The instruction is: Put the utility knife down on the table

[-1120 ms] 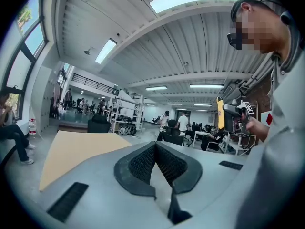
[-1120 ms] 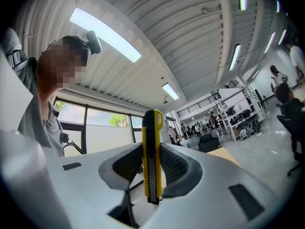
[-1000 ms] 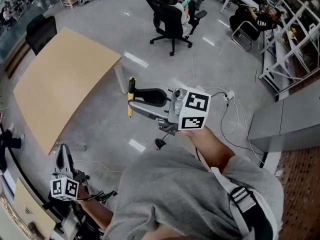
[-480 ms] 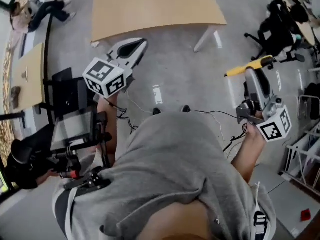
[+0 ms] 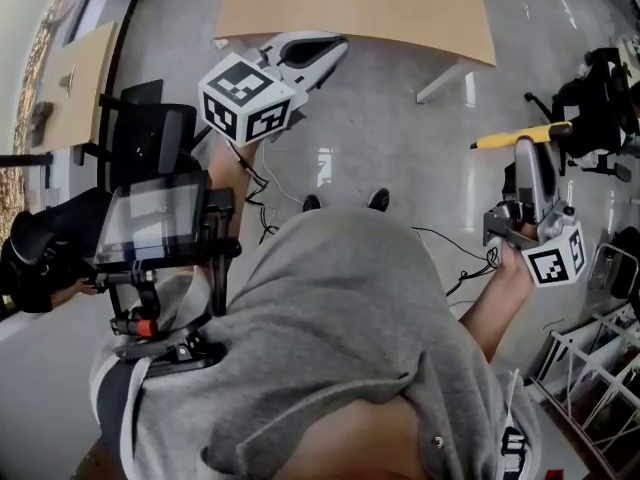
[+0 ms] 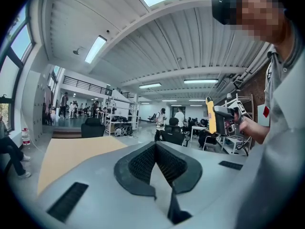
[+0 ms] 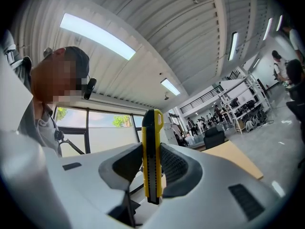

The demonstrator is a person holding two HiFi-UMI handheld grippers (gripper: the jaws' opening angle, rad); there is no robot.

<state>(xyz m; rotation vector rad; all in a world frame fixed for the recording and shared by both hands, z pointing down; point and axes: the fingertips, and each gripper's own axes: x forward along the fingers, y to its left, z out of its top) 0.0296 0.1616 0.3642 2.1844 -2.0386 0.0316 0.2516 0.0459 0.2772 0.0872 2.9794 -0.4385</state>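
Utility knife (image 7: 151, 156) is showing yellow + black; table (image 5: 350, 8) is looking pale wood-brown; sweatshirt (image 5: 330, 348) is looking grey.

we see bright, even light from long ceiling lamps (image 6: 95, 49) and windows (image 7: 102, 137); the floor (image 5: 390, 118) shows glare, and both gripper views bend strongly at their edges.

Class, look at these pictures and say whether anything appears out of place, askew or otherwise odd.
Nothing looks spilled or damaged. The one oddity: the yellow utility knife sits clamped crosswise in the right hand-held gripper, out over the floor, well clear of the wooden table.
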